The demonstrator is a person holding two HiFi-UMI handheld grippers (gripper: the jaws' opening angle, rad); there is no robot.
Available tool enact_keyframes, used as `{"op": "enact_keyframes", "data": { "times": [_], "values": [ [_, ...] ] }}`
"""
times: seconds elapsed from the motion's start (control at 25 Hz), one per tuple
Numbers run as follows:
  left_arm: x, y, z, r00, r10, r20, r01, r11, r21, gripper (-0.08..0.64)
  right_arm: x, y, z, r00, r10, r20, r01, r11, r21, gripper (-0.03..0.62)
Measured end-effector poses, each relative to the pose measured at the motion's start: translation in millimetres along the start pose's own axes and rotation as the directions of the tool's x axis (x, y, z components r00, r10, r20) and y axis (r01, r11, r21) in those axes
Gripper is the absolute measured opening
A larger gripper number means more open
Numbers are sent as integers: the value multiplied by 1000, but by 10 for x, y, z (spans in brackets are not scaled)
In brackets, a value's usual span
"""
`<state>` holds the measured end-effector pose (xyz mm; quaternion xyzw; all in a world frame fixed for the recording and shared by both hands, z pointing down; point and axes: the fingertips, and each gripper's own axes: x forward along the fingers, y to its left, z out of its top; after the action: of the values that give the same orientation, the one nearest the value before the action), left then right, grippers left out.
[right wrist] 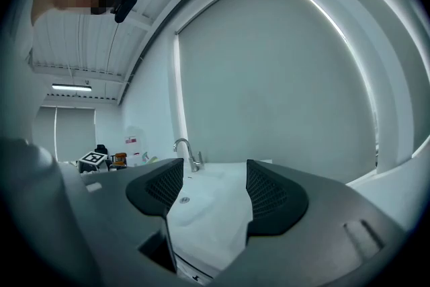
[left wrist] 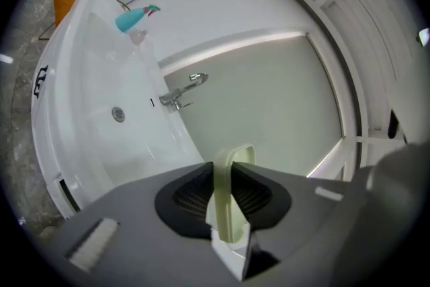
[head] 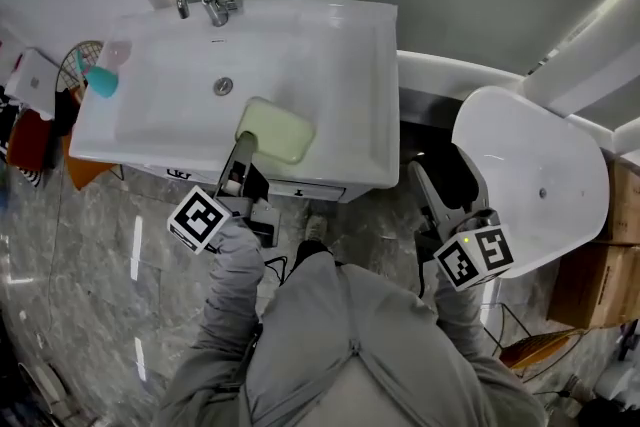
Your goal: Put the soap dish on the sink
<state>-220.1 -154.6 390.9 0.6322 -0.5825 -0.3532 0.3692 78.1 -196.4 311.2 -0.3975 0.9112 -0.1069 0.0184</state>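
The pale green soap dish hangs over the front right part of the white sink, near its front rim. My left gripper is shut on the dish's near edge. In the left gripper view the dish stands on edge, pinched between the two dark pads, with the sink basin and the faucet beyond. My right gripper is open and holds nothing, off the sink's right front corner above the floor. Through the open right gripper I see the sink and the faucet.
A chrome faucet stands at the sink's back left, with the drain in the basin. A teal spray bottle sits on the sink's left rim. A white oval fixture stands to the right and cardboard boxes beyond it.
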Motion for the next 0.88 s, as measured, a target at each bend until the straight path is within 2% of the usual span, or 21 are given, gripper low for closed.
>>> {"op": "enact_keyframes", "data": {
  "times": [0.16, 0.4, 0.88],
  "values": [
    [426, 271, -11, 997, 44, -60, -46, 998, -34, 130, 256, -61, -2, 999, -38, -11, 38, 999, 0, 295],
    [973, 637, -87, 987, 67, -144, -75, 996, -50, 131, 538, -198, -46, 995, -96, -32, 96, 995, 0, 295],
    [1626, 1041, -305, 962, 104, -254, -124, 990, -63, 131, 784, -436, -117, 982, -180, -60, 181, 983, 11, 295]
  ]
}}
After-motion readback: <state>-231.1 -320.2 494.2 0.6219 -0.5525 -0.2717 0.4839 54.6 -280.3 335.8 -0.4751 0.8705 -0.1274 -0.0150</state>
